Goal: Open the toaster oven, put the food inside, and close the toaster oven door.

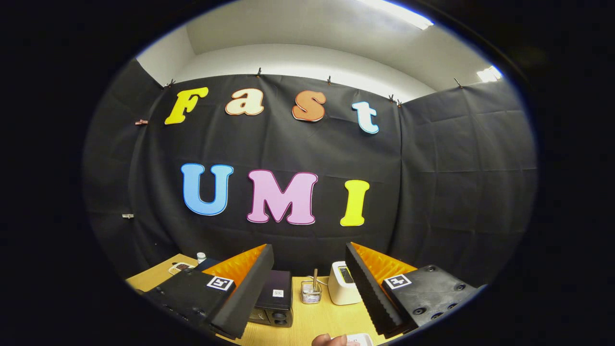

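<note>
jaws of gripper wide apart, empty, above one toaster oven, one white box, one wire holder

Black toaster oven on table, shut

Gripper raised, level, pointing forward. Fingers spread wide apart, nothing between them, not touching anything. Square marker tag on top of each finger body. Part of person's hand visible low between fingers, near gripper base; its pose unclear.
</note>
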The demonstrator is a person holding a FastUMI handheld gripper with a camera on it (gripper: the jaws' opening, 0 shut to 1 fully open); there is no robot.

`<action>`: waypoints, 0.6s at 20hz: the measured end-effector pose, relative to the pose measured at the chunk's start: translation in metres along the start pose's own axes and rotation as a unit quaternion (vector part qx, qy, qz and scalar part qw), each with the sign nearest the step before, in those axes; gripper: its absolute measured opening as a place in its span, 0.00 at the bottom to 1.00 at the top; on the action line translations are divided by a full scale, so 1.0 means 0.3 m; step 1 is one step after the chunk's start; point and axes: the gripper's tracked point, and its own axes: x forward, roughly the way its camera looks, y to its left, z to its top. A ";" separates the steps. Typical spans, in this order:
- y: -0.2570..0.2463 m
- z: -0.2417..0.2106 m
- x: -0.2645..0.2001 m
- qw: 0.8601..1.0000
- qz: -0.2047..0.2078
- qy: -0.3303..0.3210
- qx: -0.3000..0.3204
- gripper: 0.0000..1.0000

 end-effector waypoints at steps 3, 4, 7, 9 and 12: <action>0.000 -0.007 -0.006 1.000 0.003 0.006 0.004 0.98; -0.001 -0.008 -0.007 1.000 0.004 0.007 0.007 0.98; 0.001 -0.022 -0.005 1.000 0.008 0.015 0.015 0.98; 0.023 -0.054 -0.011 0.999 0.016 0.029 0.026 0.98; 0.130 -0.137 -0.013 0.996 0.040 0.063 0.046 0.98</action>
